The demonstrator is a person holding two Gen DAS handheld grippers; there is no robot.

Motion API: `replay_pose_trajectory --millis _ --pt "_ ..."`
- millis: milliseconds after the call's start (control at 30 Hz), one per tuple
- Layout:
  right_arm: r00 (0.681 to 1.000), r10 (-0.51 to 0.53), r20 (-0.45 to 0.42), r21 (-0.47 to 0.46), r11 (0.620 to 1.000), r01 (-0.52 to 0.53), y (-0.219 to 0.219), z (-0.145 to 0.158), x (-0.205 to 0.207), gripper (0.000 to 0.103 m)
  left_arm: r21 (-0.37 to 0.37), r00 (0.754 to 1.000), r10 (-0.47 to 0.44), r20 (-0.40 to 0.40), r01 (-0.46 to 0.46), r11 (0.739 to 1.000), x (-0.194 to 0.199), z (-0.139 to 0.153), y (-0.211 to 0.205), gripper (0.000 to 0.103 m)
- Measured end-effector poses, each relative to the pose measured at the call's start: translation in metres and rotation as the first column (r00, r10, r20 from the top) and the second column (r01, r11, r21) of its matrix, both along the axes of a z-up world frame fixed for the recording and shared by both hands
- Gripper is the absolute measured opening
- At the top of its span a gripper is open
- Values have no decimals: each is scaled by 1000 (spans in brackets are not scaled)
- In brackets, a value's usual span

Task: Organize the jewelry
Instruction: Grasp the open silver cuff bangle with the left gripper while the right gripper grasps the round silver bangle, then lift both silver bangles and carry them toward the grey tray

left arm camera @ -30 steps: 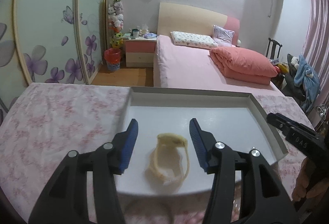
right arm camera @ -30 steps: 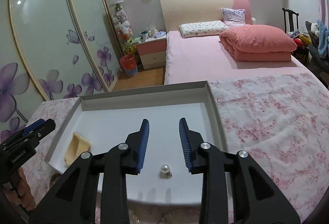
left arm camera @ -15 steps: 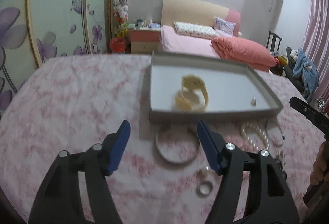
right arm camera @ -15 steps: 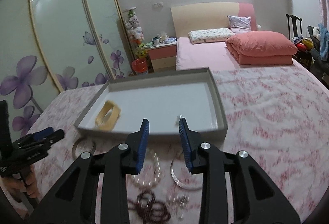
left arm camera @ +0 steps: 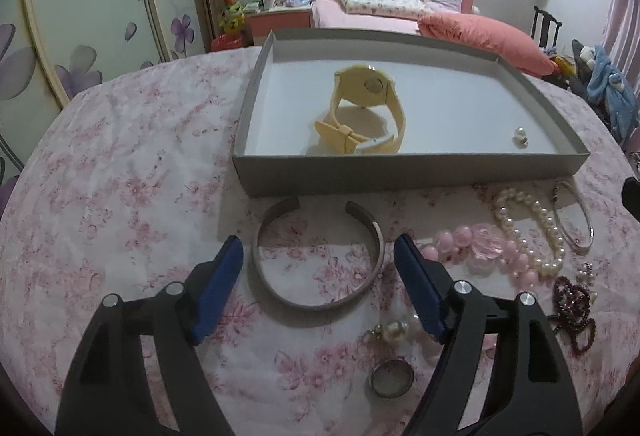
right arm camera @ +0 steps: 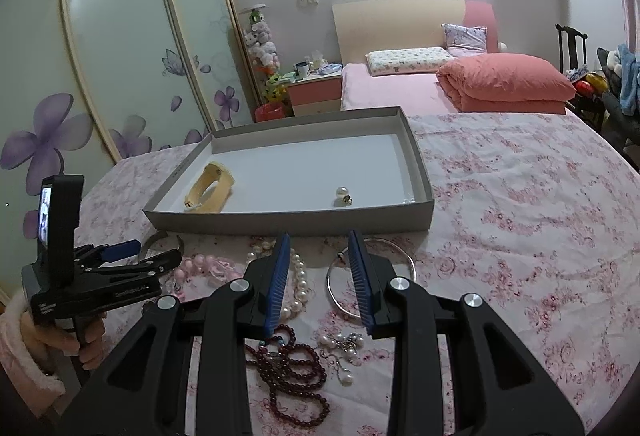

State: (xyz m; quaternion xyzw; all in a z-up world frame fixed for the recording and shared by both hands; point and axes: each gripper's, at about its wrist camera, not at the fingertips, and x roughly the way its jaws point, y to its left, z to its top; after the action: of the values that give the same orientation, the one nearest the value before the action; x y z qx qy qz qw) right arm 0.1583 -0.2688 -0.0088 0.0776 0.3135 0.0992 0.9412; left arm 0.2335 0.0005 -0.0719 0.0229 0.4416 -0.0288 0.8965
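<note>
My left gripper hangs low over the flowered cloth with its jaws opening. A silver cuff bangle lies flat between the blue pads without touching them. Behind it, the grey tray holds a yellow watch and a pearl earring. My right gripper is open by a narrow gap and holds nothing. It hovers above a pearl necklace and a thin silver hoop, just in front of the tray.
Loose on the cloth are pink beads, dark red beads, a ring and small pearl pieces. A sleeved hand holds the left gripper. A bed and wardrobe doors stand beyond the table.
Both grippers drew back from inside the tray to the jewelry in front of it. The left one sank toward the cuff and spread its jaws wider. The watch stays in the tray.
</note>
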Motion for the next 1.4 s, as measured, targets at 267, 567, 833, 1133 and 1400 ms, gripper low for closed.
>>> replay_pose_trajectory --millis 267,567,833,1133,1400 --pt "1000 -20 -10 10 1000 21 -8 -5 -1 32 2 1000 17 1 -17 1000 3 0 3 66" --pt "995 -86 -45 -9 996 85 -31 -13 -1 32 -66 997 74 14 -73 995 -14 10 36 66" --pt "988 -82 -135 -114 991 66 -24 -33 11 45 -69 993 110 44 -106 992 -33 20 58 66" --pt "979 -51 -198 -174 985 16 -17 -41 24 68 -77 994 99 48 -95 993 -36 19 60 66" --pt "967 -21 -256 -212 977 -35 -10 -50 39 82 -80 995 88 48 -84 993 -36 18 58 66"
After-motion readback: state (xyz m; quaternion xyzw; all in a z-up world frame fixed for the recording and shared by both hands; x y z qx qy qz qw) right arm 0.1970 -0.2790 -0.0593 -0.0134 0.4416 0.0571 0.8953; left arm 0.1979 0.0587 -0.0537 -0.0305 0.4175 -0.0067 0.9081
